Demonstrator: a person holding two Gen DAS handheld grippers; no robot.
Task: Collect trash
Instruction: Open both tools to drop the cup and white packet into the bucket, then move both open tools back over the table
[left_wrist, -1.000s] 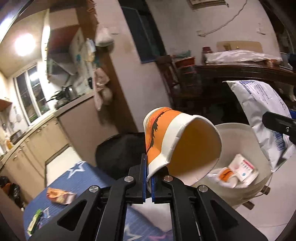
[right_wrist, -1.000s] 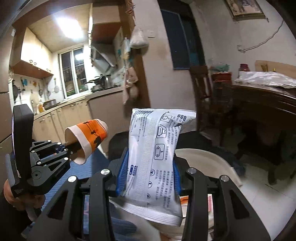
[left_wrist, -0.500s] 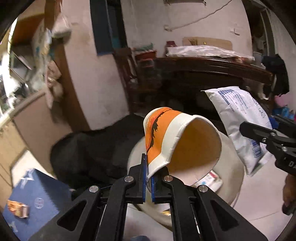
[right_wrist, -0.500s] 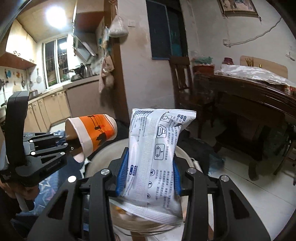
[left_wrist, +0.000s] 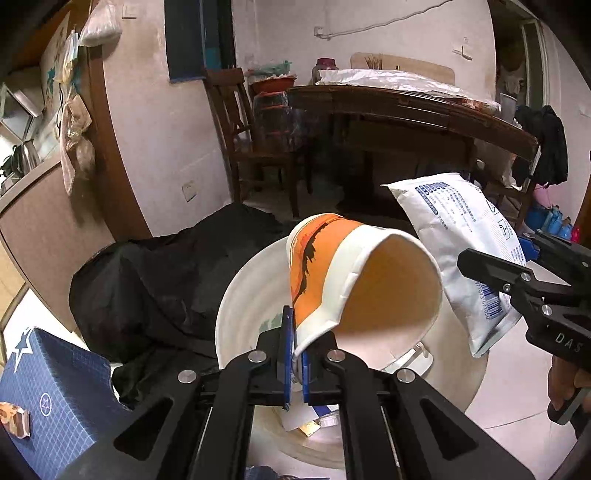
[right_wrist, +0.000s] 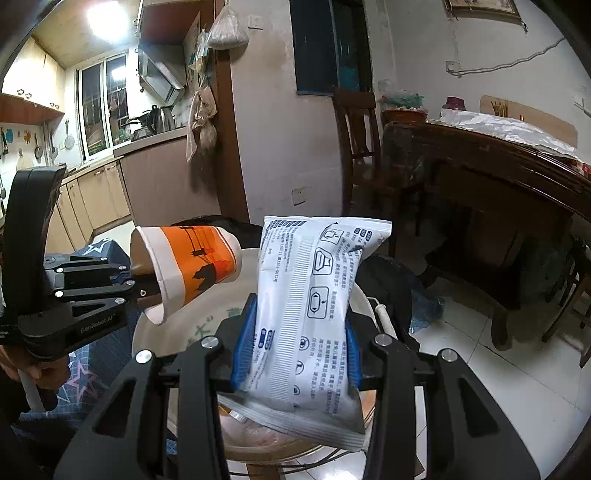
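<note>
My left gripper (left_wrist: 294, 354) is shut on the rim of an orange and white paper cup (left_wrist: 351, 280), which lies tilted with its mouth toward the camera, right above a white trash bucket (left_wrist: 240, 306). In the right wrist view the same cup (right_wrist: 192, 266) hangs at the left over the bucket (right_wrist: 155, 332). My right gripper (right_wrist: 295, 350) is shut on a white printed snack bag (right_wrist: 314, 314), held upright over the bucket's near rim. The bag (left_wrist: 461, 243) also shows at the right of the left wrist view. Wrappers lie in the bucket's bottom (left_wrist: 310, 424).
A black cloth heap (left_wrist: 155, 288) lies behind and left of the bucket. A blue star-patterned cloth (left_wrist: 48, 376) with a wrapper (left_wrist: 14, 424) on it is at the lower left. A dark wooden table (right_wrist: 498, 177) and chair (right_wrist: 358, 140) stand behind, over white floor tiles.
Both grippers have come down and swung toward the bucket, which now sits directly under the cup and the bag. Both grips are unchanged.
</note>
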